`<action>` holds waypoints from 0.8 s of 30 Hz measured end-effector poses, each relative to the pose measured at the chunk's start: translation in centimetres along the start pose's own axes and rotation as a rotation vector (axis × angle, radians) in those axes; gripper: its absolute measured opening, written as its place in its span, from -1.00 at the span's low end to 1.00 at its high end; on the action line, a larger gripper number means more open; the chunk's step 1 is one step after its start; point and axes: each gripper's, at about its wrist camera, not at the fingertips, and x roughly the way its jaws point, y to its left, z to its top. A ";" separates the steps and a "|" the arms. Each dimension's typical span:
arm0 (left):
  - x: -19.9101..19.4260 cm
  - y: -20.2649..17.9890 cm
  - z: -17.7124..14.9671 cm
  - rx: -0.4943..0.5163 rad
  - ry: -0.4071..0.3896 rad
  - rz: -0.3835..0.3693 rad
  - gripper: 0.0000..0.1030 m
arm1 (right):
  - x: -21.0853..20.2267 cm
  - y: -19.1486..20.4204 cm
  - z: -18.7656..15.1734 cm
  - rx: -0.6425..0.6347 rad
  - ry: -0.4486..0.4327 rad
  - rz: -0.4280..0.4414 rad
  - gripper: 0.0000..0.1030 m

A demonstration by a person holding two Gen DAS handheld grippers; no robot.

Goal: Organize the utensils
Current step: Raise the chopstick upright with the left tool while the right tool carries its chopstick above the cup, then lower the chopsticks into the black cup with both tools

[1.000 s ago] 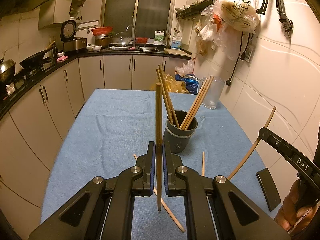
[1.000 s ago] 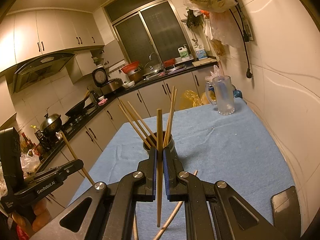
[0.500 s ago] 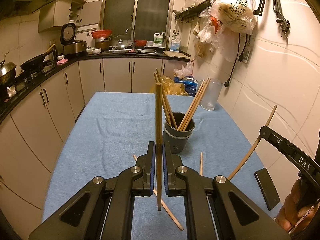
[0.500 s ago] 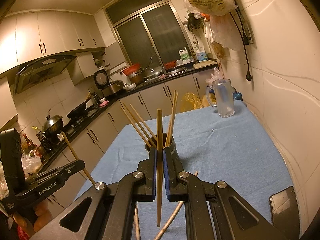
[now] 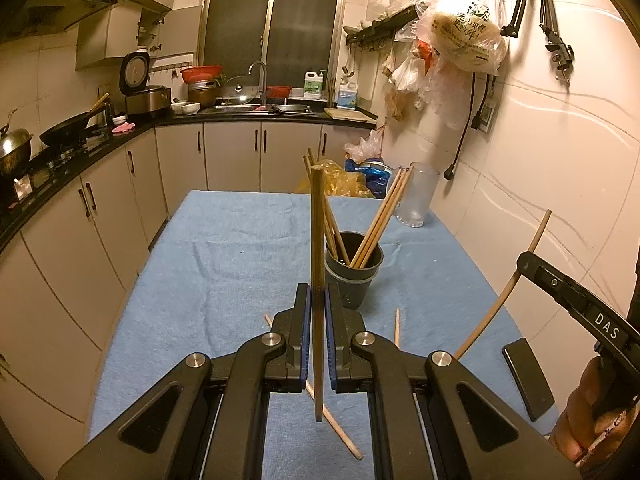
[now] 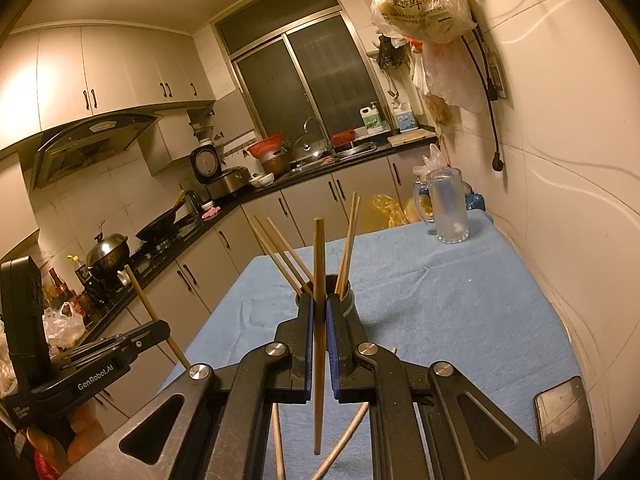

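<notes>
I see my left gripper (image 5: 318, 312) with its jaws clamped on one upright chopstick (image 5: 317, 264), just in front of the dark cup (image 5: 354, 276) on the blue-covered bench (image 5: 224, 264). My right gripper (image 6: 319, 324) also has its jaws closed on an upright chopstick (image 6: 319, 280), near the cup (image 6: 347, 300). More chopsticks (image 5: 380, 216) lean inside the cup; loose chopsticks (image 5: 336, 428) lie in front of it, near a phone (image 5: 528, 376)

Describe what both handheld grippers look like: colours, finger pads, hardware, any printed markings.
Both are matte black plastic with blue finger pads and silver round pivot bolts. The left gripper reads "GenRobot.AI" in white on its side, seen from the right wrist; the right gripper shows "DAS" from the left wrist. No cables or sleeves visible.
</notes>
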 end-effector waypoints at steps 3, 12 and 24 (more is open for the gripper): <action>0.0 0.1 0.7 -0.007 0.003 -0.014 -0.88 | -0.2 0.0 0.0 -0.001 -0.004 0.002 -0.87; 0.4 0.5 4.2 -0.025 -0.017 -0.038 -0.88 | 0.1 0.1 3.2 0.010 -0.039 0.001 -0.87; 2.6 0.3 11.8 -0.060 -0.100 -0.045 -0.88 | 3.9 0.4 9.2 0.012 -0.096 -0.010 -0.87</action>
